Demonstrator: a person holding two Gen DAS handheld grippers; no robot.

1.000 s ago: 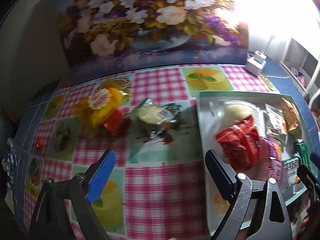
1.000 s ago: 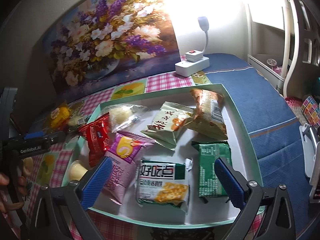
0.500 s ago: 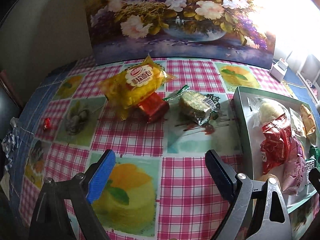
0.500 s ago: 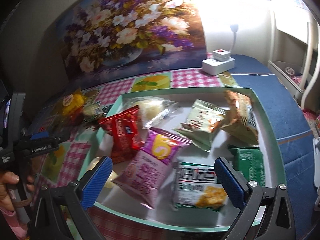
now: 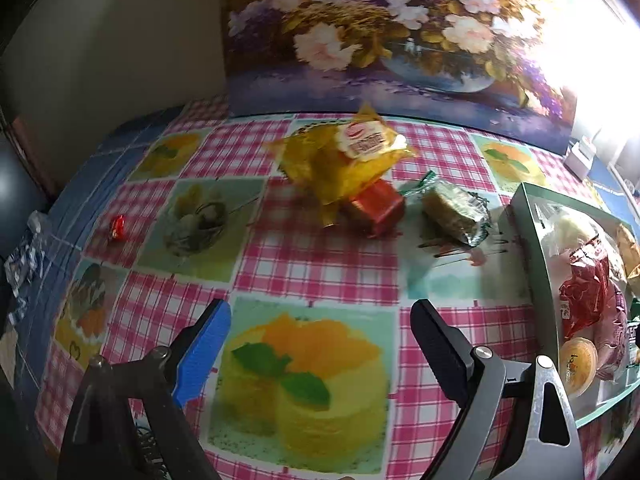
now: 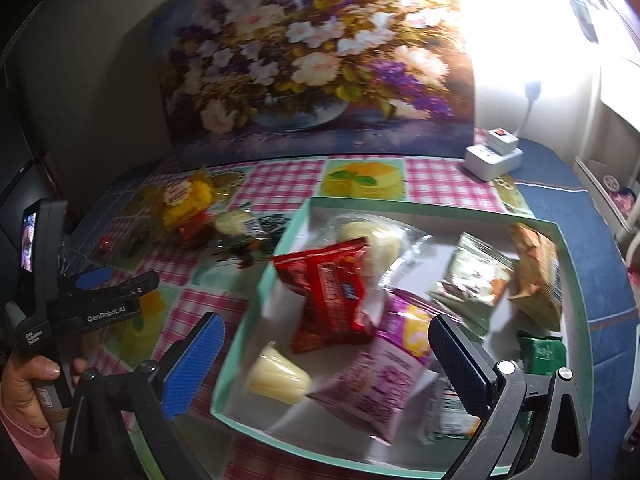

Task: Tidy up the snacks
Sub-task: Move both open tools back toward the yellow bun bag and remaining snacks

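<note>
A yellow snack bag (image 5: 348,160) lies on the checked tablecloth, partly on a small red packet (image 5: 376,206), with a clear-wrapped green cake (image 5: 454,214) to their right. My left gripper (image 5: 320,344) is open and empty, well short of them. The mint tray (image 6: 256,300) holds several snacks: a red packet (image 6: 332,296), a purple packet (image 6: 376,372), a jelly cup (image 6: 276,372) and others. My right gripper (image 6: 326,354) is open and empty above the tray's near left part. The yellow bag also shows in the right wrist view (image 6: 186,200).
A flower painting (image 5: 400,32) stands along the table's back edge. A small red candy (image 5: 117,227) lies at the left. A white power block (image 6: 494,152) with a lamp sits at the back right. The tray rim (image 5: 538,248) borders the loose snacks on the right.
My left gripper has swung left and forward, so the loose snacks sit more central and nearer. My right gripper has shifted left over the tray's left side. Both stay open.
</note>
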